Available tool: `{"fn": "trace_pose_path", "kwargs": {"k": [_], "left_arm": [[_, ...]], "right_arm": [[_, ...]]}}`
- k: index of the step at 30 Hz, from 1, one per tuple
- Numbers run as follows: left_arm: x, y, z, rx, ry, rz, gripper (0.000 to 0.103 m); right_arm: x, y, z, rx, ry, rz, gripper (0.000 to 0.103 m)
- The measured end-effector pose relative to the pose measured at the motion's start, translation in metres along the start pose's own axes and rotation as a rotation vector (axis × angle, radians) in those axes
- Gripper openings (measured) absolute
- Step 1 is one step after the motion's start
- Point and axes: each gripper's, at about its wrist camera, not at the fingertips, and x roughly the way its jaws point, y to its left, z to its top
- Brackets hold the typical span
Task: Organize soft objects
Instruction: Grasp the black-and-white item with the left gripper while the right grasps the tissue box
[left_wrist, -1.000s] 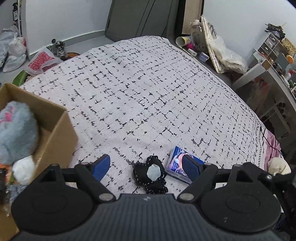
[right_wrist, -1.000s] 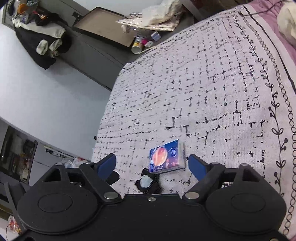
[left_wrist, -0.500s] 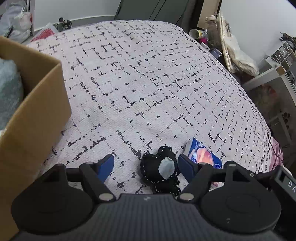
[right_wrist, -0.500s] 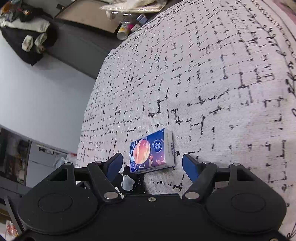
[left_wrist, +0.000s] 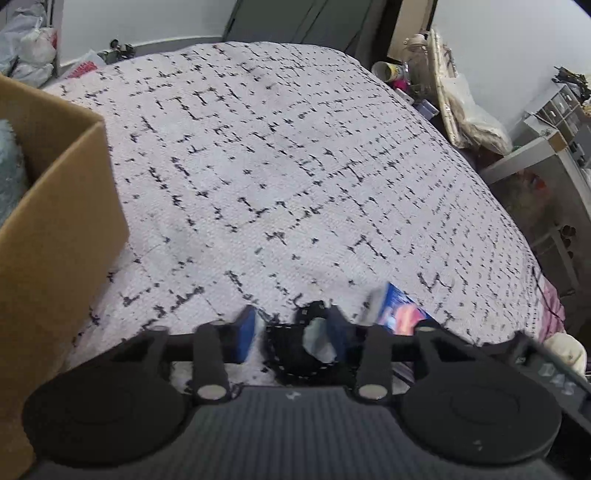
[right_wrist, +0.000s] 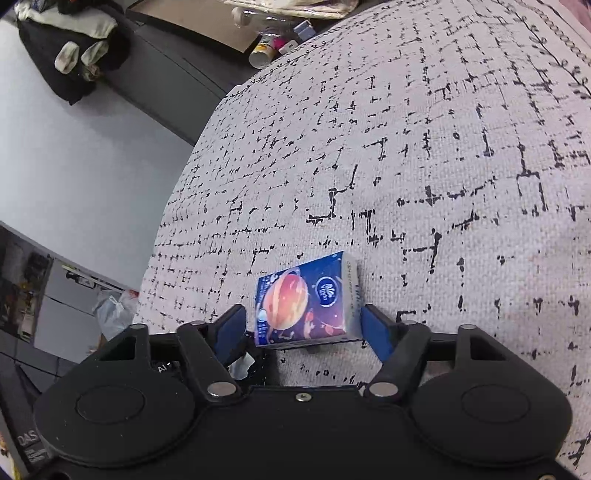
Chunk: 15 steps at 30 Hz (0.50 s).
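Left gripper (left_wrist: 291, 328) sits low over the bed (left_wrist: 280, 166), jaws narrowed to a small gap w/ the black pouch (left_wrist: 291, 350) between them. The blue pads look to be right at the pouch's sides, but the view is blurred, so a firm pinch can't be confirmed. The pouch is dark w/ pale stitching round the edge and a light patch near its middle, lying on the bedcover.

Right gripper (right_wrist: 303, 325) is also down at the bed, jaws about half open around the tissue pack (right_wrist: 306, 302). Right pad is just beside the pack's white edge, left pad a bit apart; no clear squeeze yet. The pack is blue w/ an orange planet print, flat on the cover. In the left view it shows just right of the pouch.

Cardboard box (left_wrist: 62, 236) stands on the bed at the left, w/ a grey fluffy toy (left_wrist: 9, 173) inside.
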Motion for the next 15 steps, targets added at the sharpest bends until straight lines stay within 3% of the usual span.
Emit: {"fn": "trace_pose_path", "kwargs": {"k": [1, 2, 4, 15], "left_arm": [[-0.001, -0.001, 0.000, 0.001, 0.000, -0.005, 0.028], [-0.001, -0.002, -0.001, 0.005, -0.007, -0.003, 0.026], [-0.004, -0.003, -0.002, 0.014, -0.021, 0.007, 0.014], [-0.032, -0.001, 0.009, -0.004, -0.080, -0.037, 0.001]], "right_arm": [[0.001, 0.000, 0.000, -0.004, 0.008, -0.006, 0.040], [0.003, -0.002, 0.000, 0.003, 0.022, 0.001, 0.031], [0.003, -0.004, -0.001, 0.007, 0.023, 0.012, 0.029], [-0.022, 0.010, 0.001, -0.009, -0.019, 0.015, 0.022]]}}
